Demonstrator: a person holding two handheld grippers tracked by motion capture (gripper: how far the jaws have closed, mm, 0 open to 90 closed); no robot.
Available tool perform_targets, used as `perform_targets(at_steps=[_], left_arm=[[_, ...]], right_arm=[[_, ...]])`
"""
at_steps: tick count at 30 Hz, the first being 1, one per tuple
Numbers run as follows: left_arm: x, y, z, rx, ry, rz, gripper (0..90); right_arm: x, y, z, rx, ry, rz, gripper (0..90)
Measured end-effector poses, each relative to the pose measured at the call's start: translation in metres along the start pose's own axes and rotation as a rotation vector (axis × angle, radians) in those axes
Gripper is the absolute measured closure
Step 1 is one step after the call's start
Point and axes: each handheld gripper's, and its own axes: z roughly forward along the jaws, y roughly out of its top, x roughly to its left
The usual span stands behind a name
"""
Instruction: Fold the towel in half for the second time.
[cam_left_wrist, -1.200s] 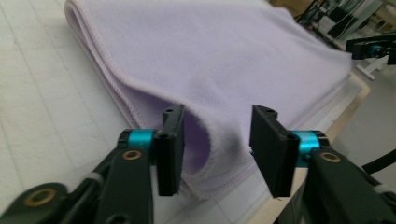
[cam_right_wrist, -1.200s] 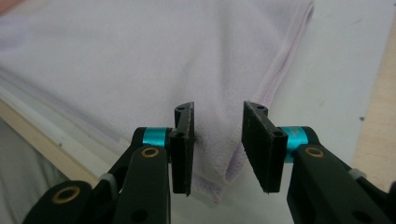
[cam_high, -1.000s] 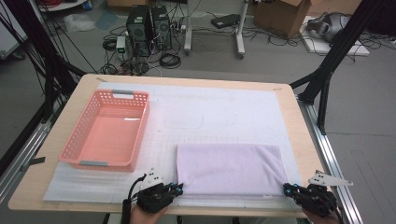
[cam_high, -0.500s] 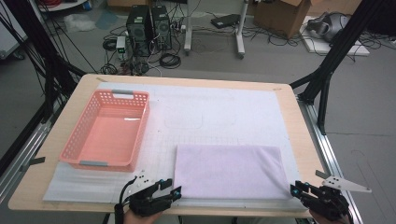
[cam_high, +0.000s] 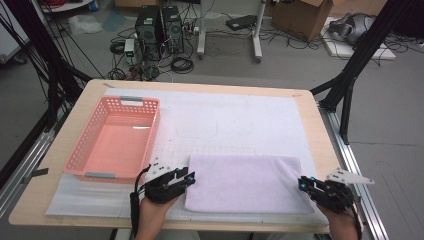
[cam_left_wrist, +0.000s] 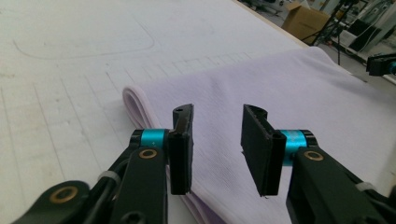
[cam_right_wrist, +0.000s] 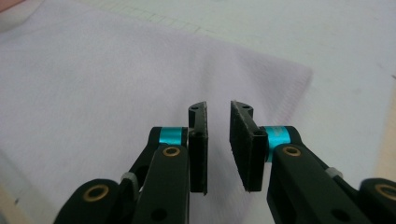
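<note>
Cloth (cam_high: 245, 182), folded, soft and light, will sag when lifted, so pinch its layered edges just ahead of left gripper (cam_left_wrist: 217, 147) and right gripper (cam_right_wrist: 218, 144), whose empty parted jaws have just been closing.

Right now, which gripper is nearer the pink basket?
Left. The left gripper sits just off the pink basket's near right corner, at the folded lilac cloth's left edge; the right gripper is at the cloth's far right edge.

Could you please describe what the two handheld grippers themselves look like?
Both the left gripper and the right gripper are black, with flat rectangular pads, teal collars and brass-coloured pivots. A black cable trails from the left; a grey three-cornered plate tops the right.
</note>
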Motion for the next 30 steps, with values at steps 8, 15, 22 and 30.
perform_targets(at_steps=[8, 15, 22, 30], left_arm=[[0.017, 0.011, 0.02, 0.031, 0.018, -0.031, 60.4], [0.029, 0.015, 0.035, 0.069, 0.074, -0.027, 51.9], [0.041, 0.015, 0.055, 0.116, 0.112, -0.068, 46.1], [0.035, 0.021, 0.069, 0.2, 0.112, -0.031, 79.4]], right_arm=[[-0.016, 0.013, 0.051, 0.136, -0.043, -0.02, 75.5], [-0.037, 0.018, 0.036, 0.063, -0.049, 0.036, 69.6], [-0.057, 0.035, 0.071, 0.131, -0.099, 0.024, 45.5], [-0.067, 0.031, 0.072, 0.121, 0.025, 0.071, 81.2]])
